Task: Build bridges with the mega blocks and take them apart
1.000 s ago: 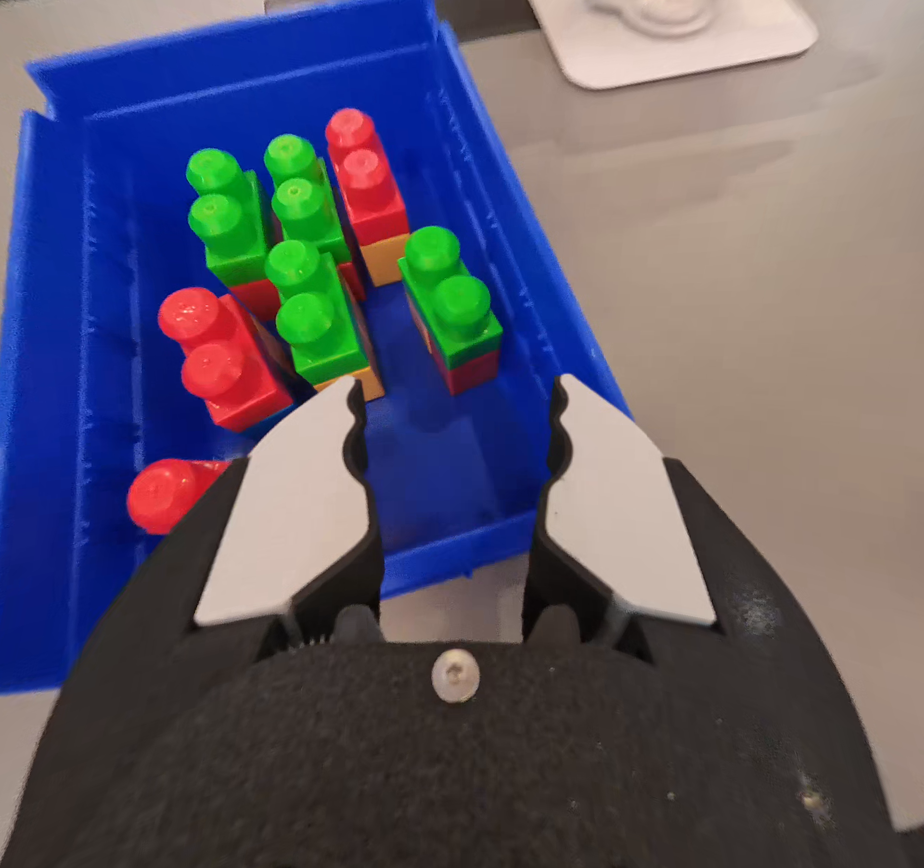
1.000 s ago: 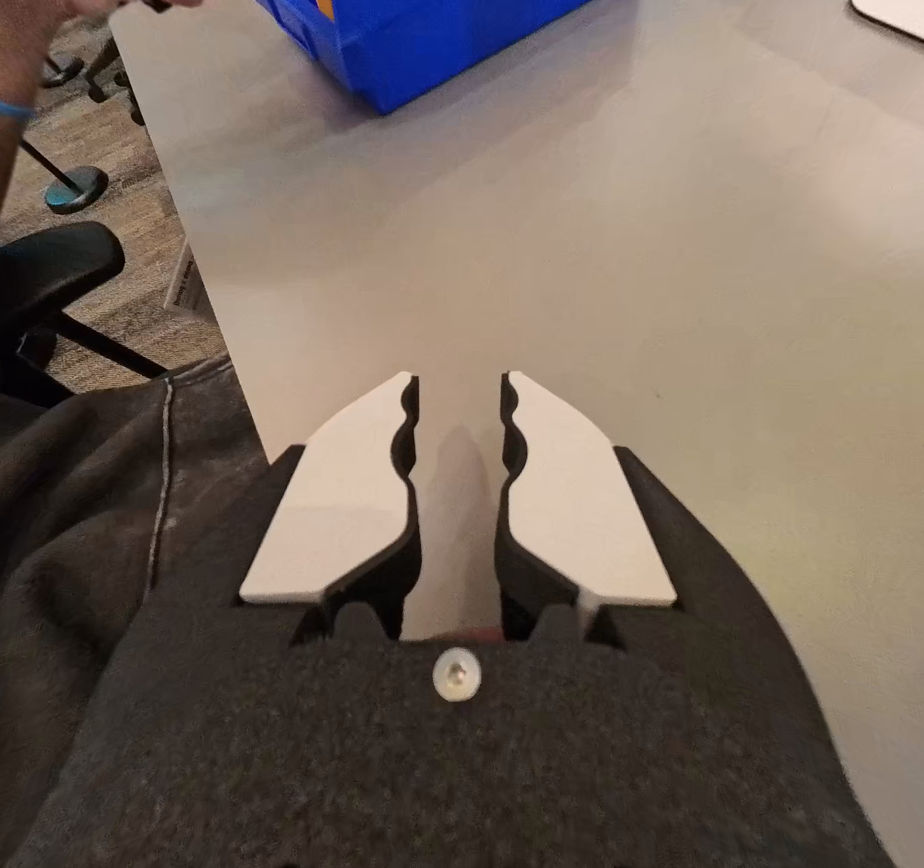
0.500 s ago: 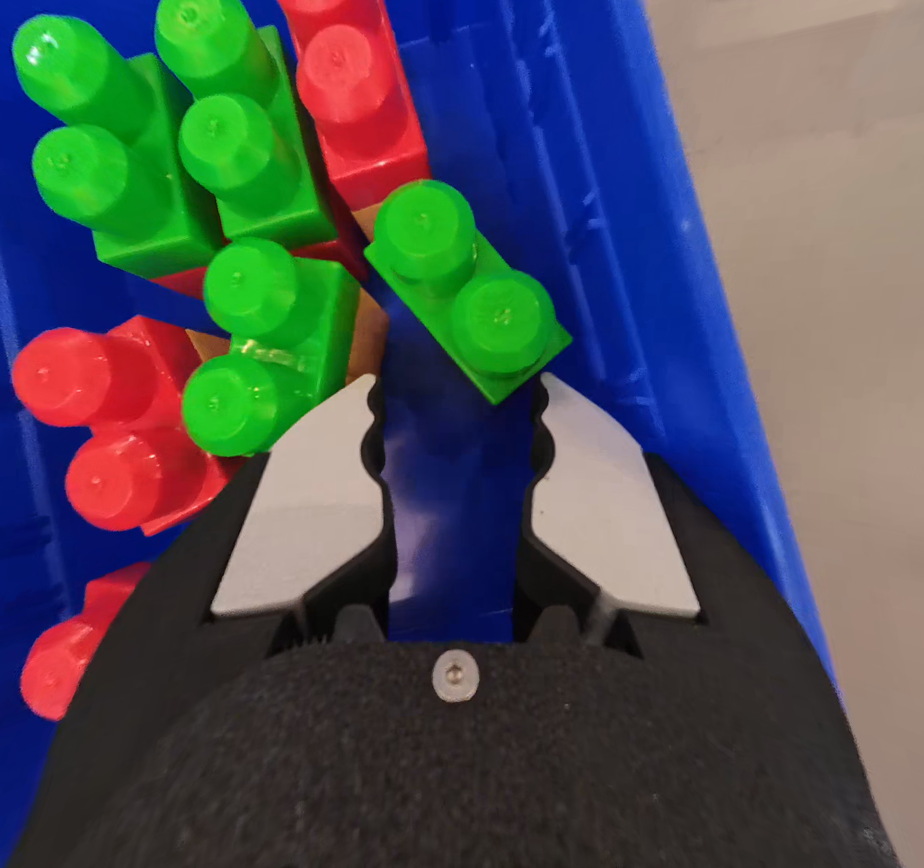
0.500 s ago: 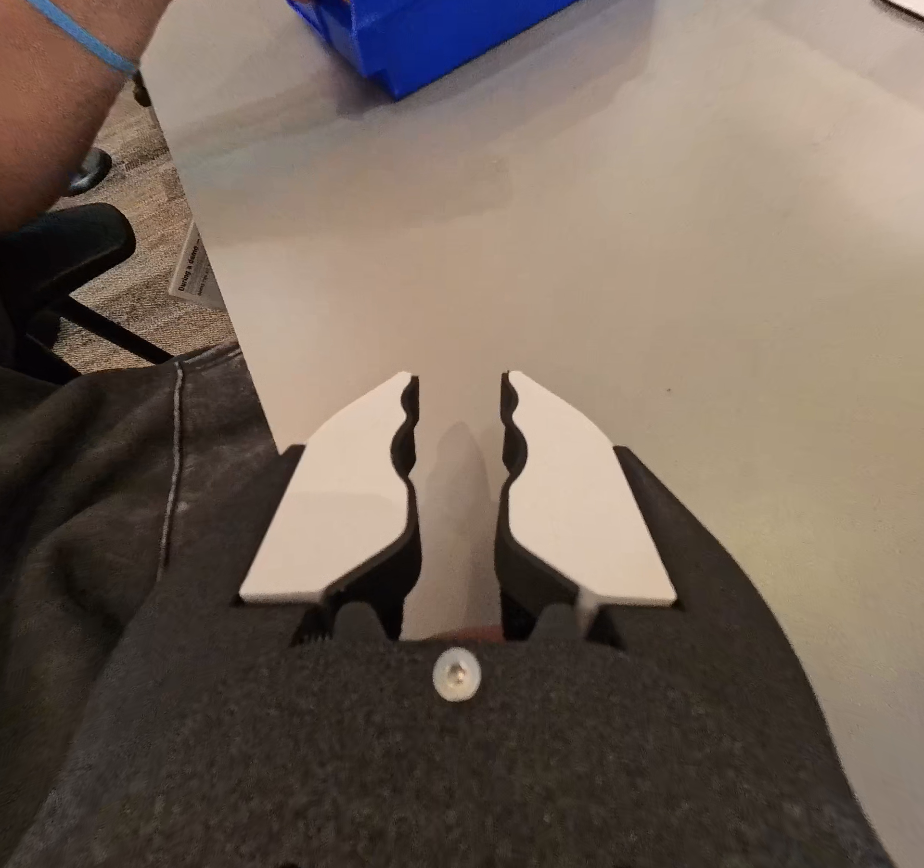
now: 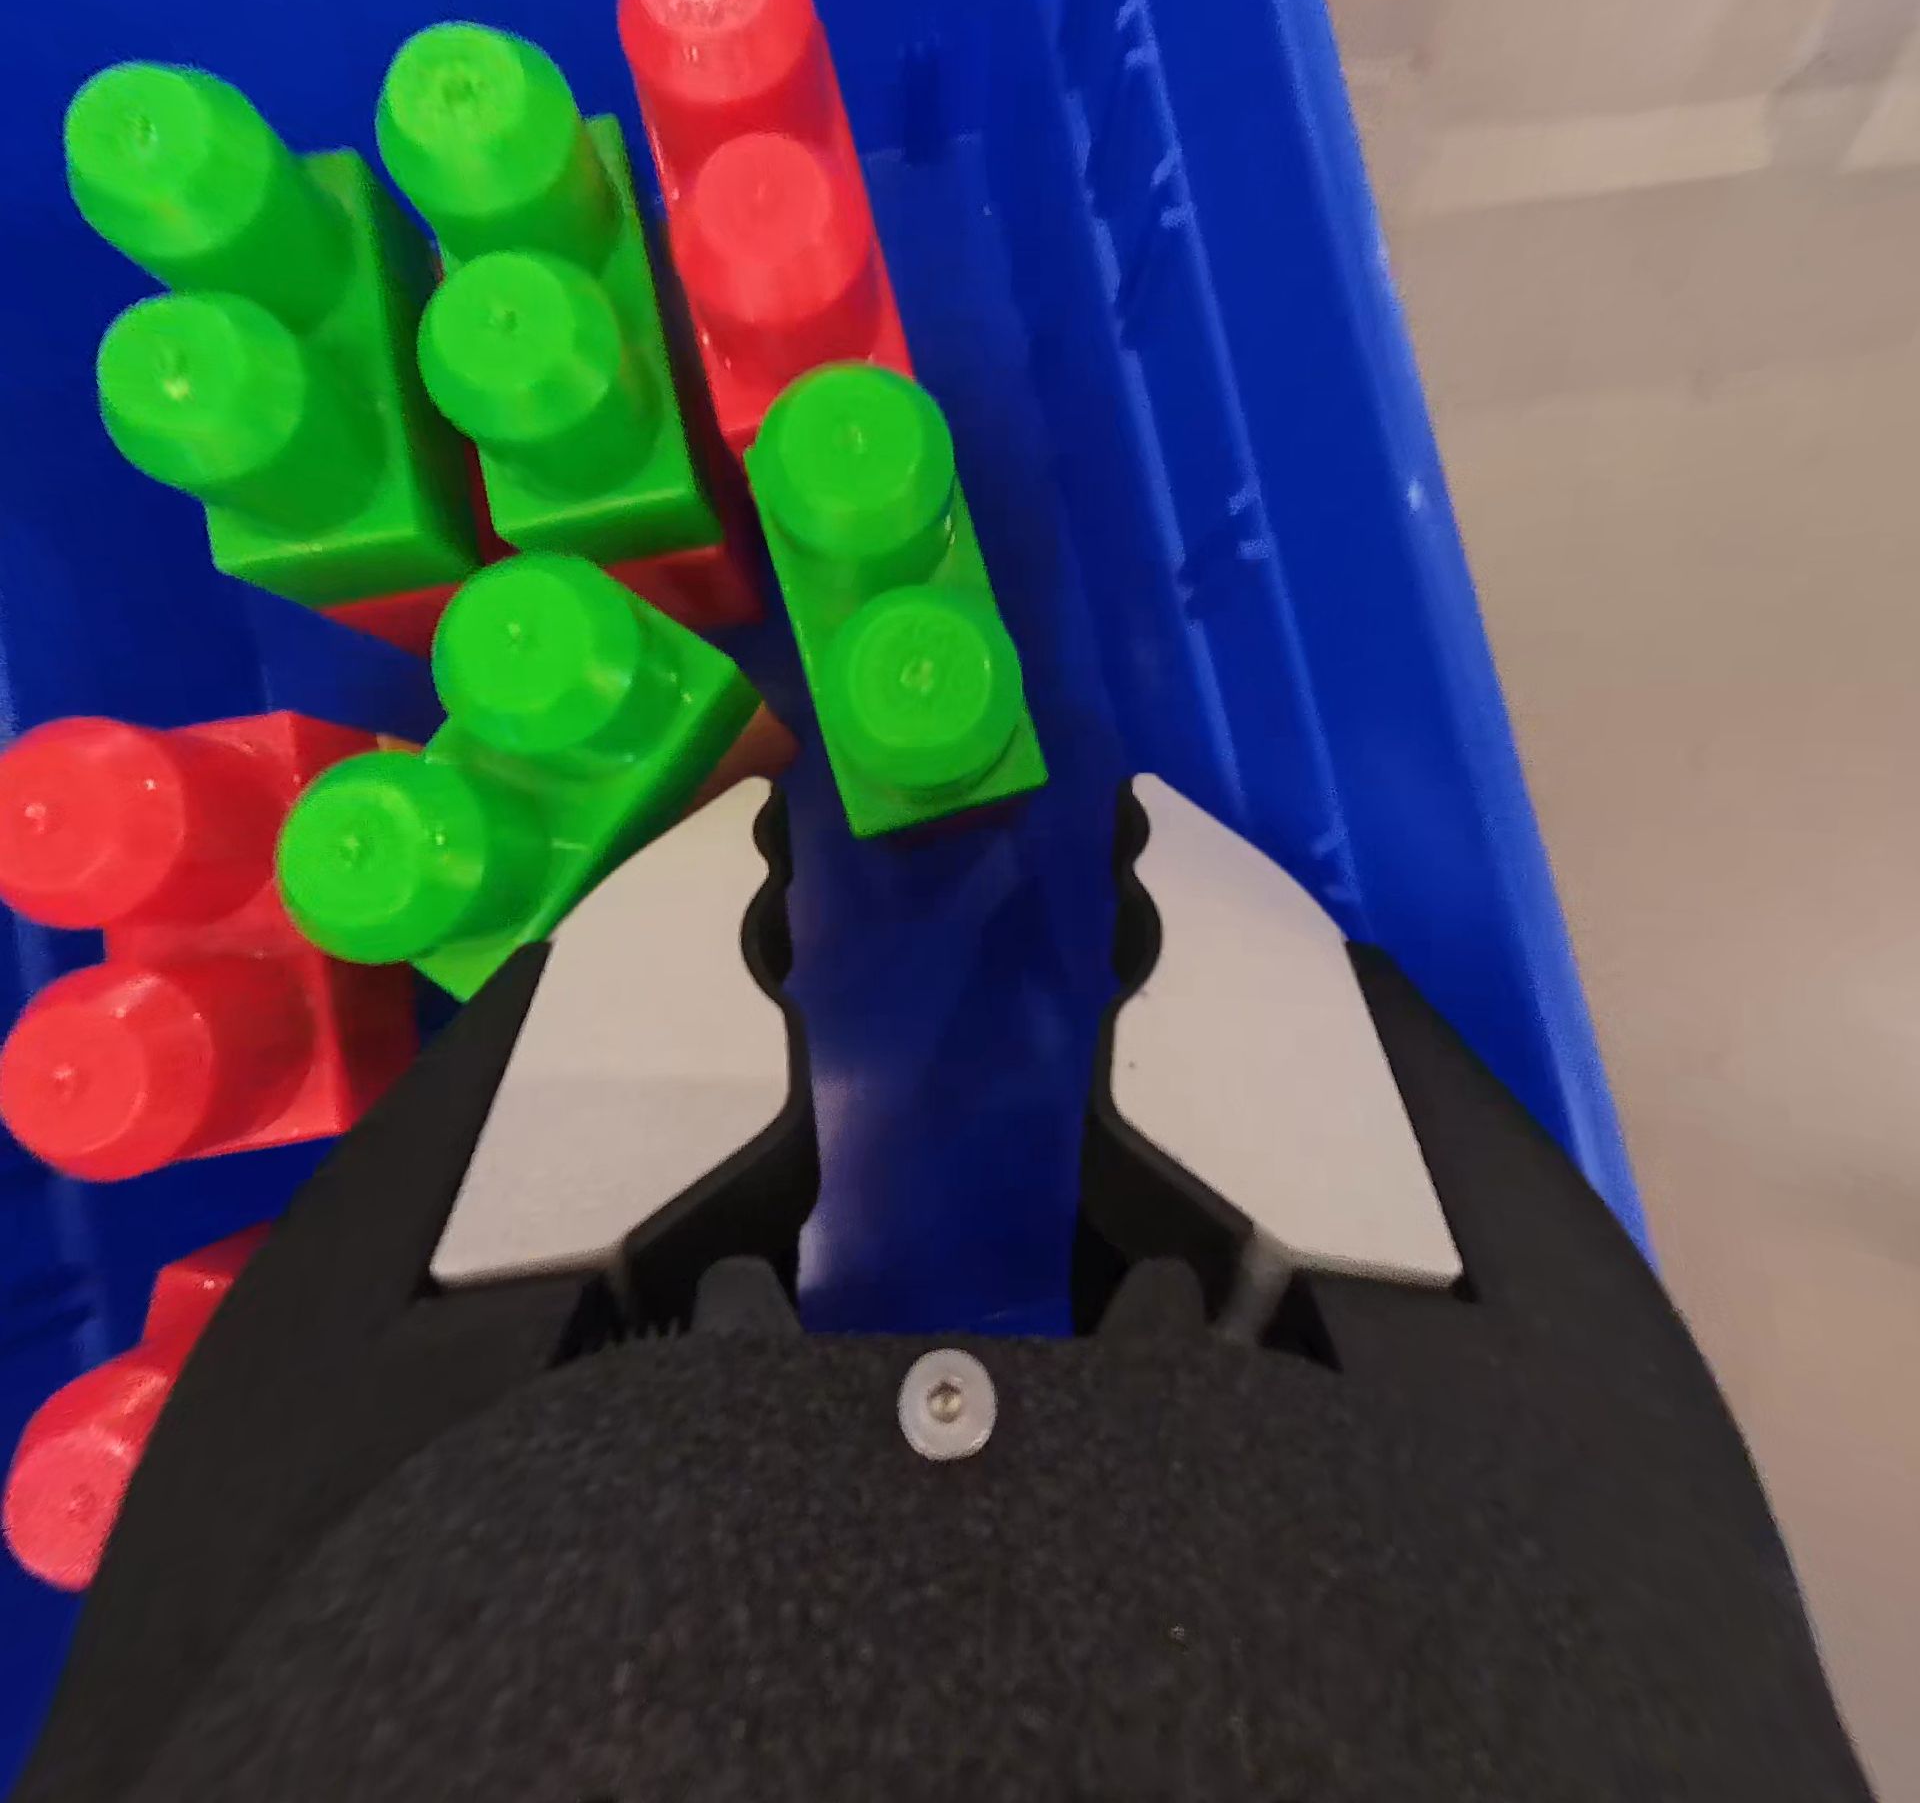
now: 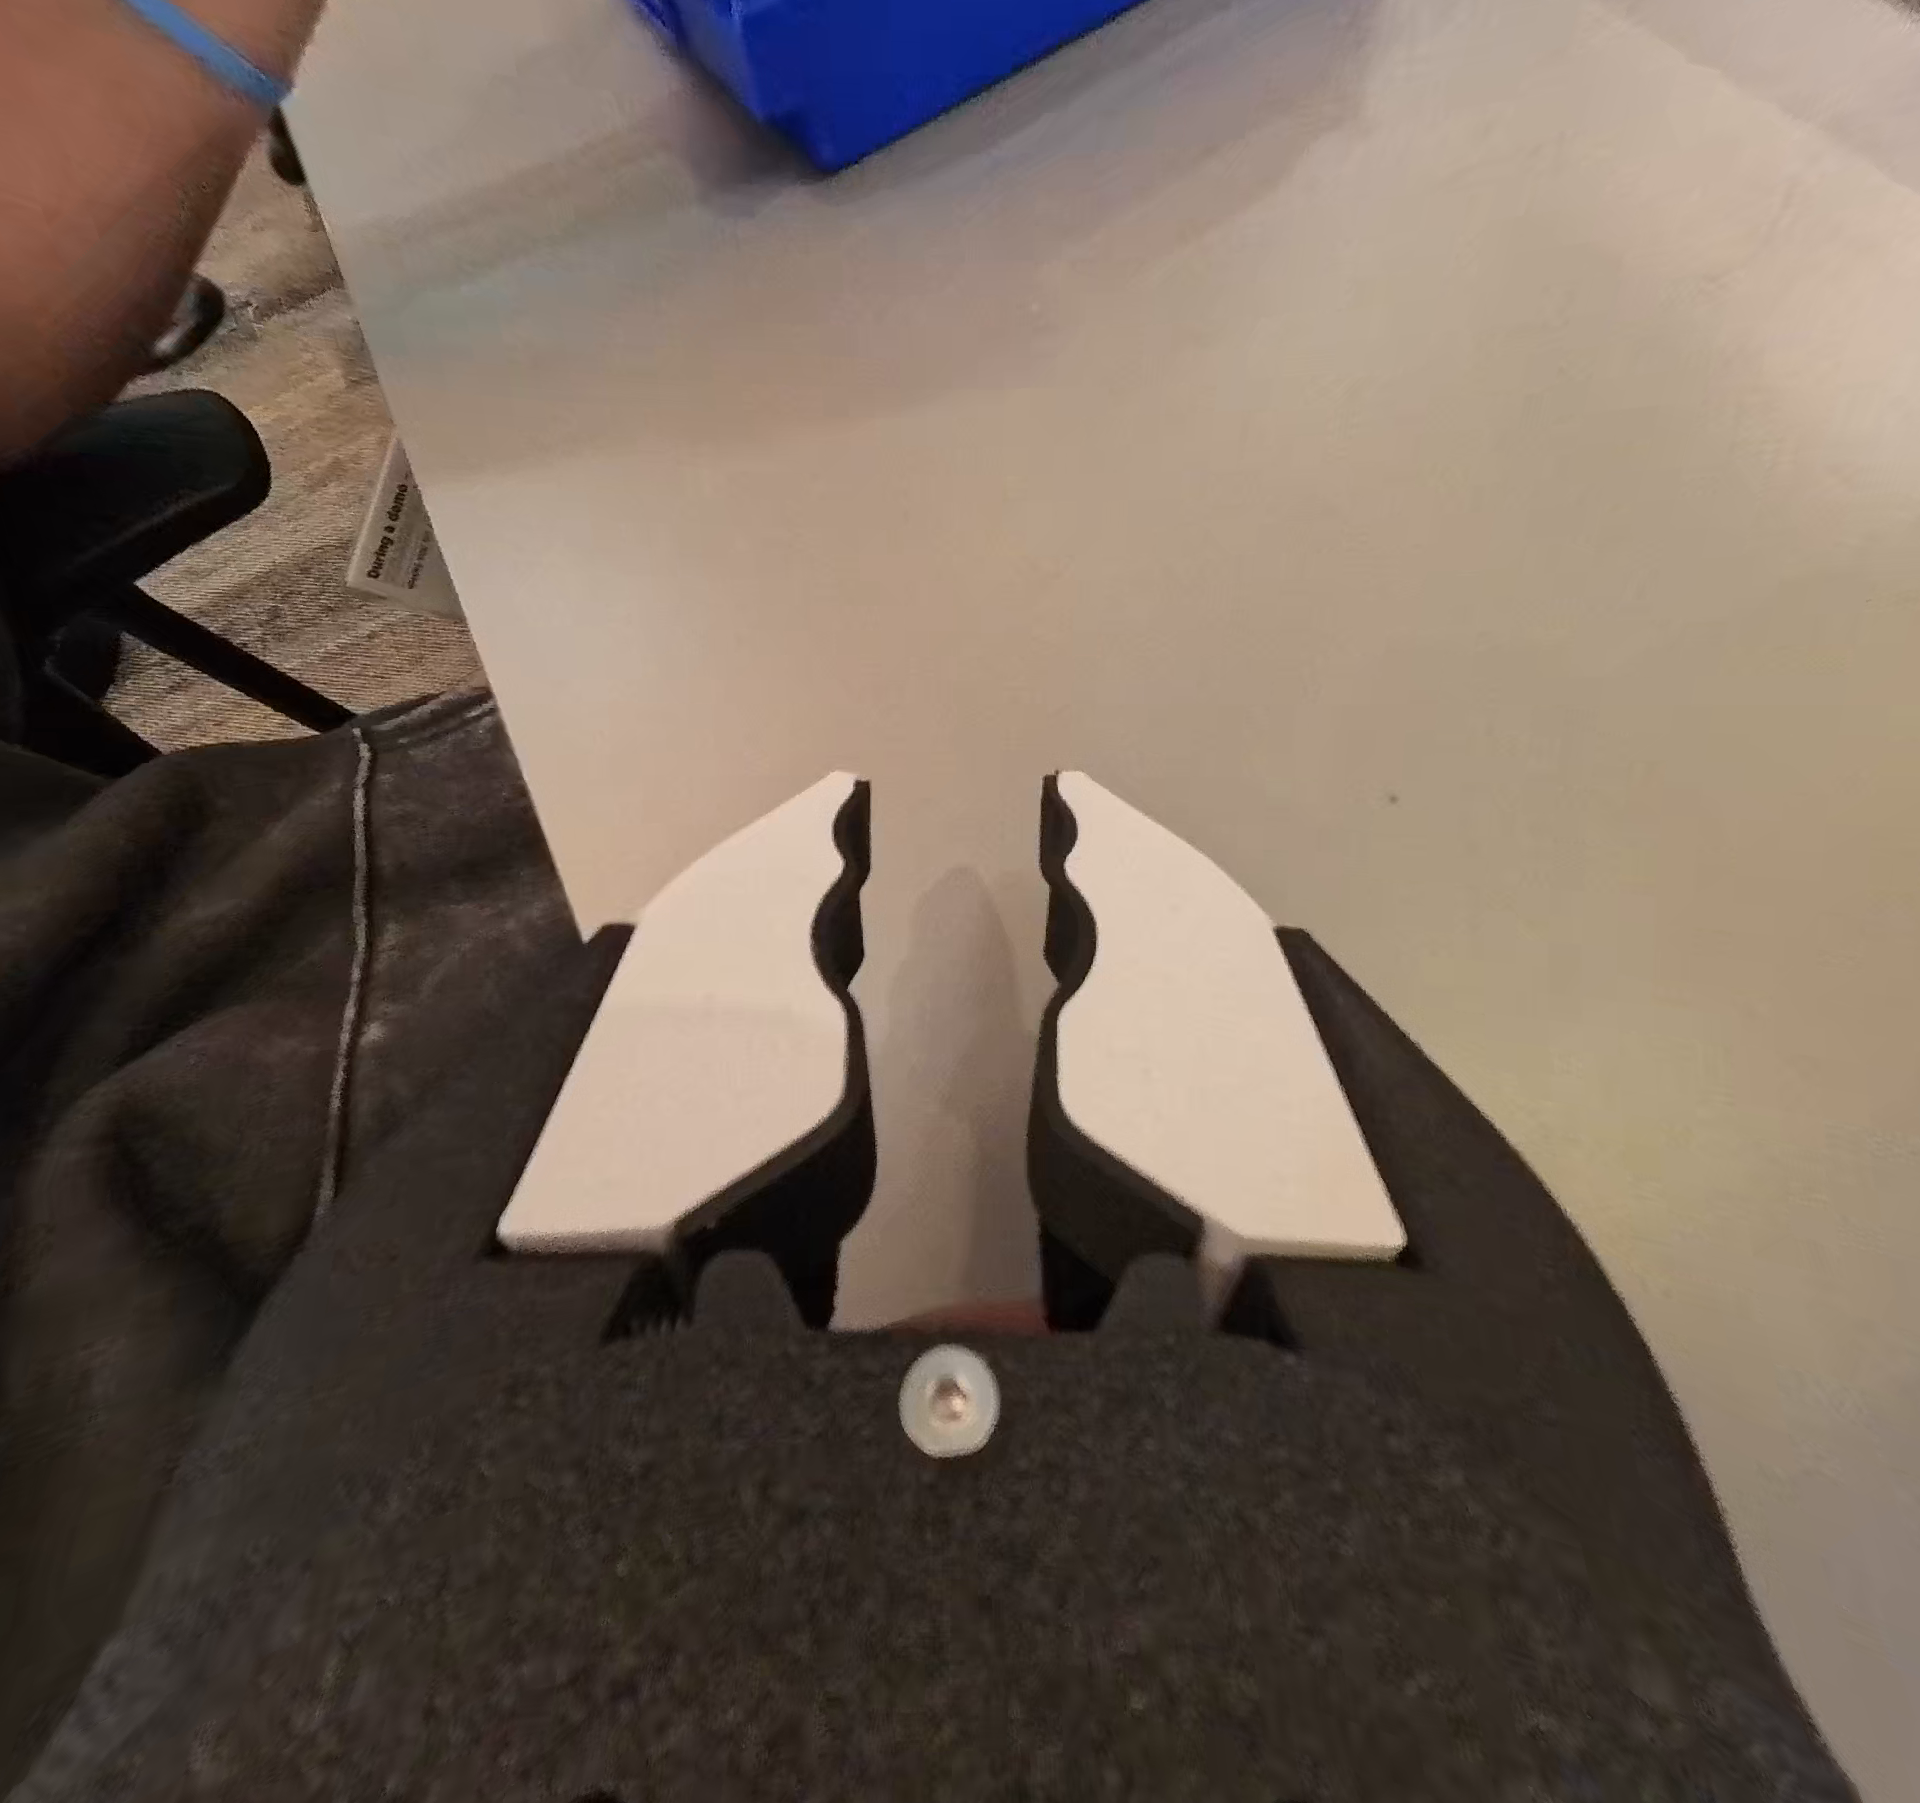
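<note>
Counter: grey, carrying blue bin.
Blocks: green and red two-stud pieces, upright in bin.
Left claw: open, empty, just below green block.
Right claw: parted, empty, over counter.

- The mega blocks stand upright in a blue bin, each with two round studs on top.
- One green block stands alone near the bin's right wall, on a red block below it — only a thin edge of the red shows.
- Another green block is turned at an angle, with a tan piece under it.
- Two more green blocks stand side by side at the back, on red ones.
- A tall red block stands behind the lone green one.
- Red blocks are at the left; the lowest one perhaps lies on its side.
</note>
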### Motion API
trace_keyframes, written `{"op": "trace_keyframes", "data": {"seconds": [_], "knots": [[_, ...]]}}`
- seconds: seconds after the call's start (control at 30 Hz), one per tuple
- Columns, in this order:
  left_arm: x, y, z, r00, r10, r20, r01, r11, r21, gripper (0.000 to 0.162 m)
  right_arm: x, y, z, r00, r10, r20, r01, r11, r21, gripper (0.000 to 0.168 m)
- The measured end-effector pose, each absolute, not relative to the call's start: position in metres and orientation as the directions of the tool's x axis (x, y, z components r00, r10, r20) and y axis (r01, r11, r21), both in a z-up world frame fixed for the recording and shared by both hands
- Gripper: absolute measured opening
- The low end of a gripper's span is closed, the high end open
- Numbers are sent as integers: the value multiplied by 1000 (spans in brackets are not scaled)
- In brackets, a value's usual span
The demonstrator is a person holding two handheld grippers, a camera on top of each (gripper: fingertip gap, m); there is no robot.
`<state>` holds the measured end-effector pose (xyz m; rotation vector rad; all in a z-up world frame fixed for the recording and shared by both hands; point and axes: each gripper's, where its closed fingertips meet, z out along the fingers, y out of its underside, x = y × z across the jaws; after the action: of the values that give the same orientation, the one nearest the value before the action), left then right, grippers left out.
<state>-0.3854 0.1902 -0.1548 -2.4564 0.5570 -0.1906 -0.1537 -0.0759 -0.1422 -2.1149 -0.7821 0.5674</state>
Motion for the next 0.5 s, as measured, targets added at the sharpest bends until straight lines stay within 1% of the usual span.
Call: {"op": "trace_keyframes", "data": {"seconds": [0.1,0.17,0.2,0.23,0.33,0.43,0.5], "knots": [[-377,203,-150,912,-409,11,-318,-726,-610,56,-154,-77,-142,707,696,-127,341,-493,-801,31],[-377,212,-151,921,-388,-20,-321,-731,-603,54,-154,-78,-142,707,696,-127,343,-494,-799,31],[-379,216,-154,924,-380,-48,-332,-735,-591,44,-154,-78,-141,706,696,-127,344,-494,-798,31],[-380,218,-157,924,-377,-71,-345,-736,-582,39,-154,-78,-141,707,697,-124,346,-492,-799,31],[-382,217,-156,926,-374,-51,-332,-743,-581,37,-151,-78,-138,713,693,-109,349,-485,-802,31],[-395,210,-129,915,-394,-82,-354,-690,-631,37,-147,-77,-134,721,685,-107,333,-478,-813,31],[-397,198,-99,887,-458,-55,-367,-630,-684,37,-143,-75,-132,731,673,-112,315,-479,-819,30]]}}
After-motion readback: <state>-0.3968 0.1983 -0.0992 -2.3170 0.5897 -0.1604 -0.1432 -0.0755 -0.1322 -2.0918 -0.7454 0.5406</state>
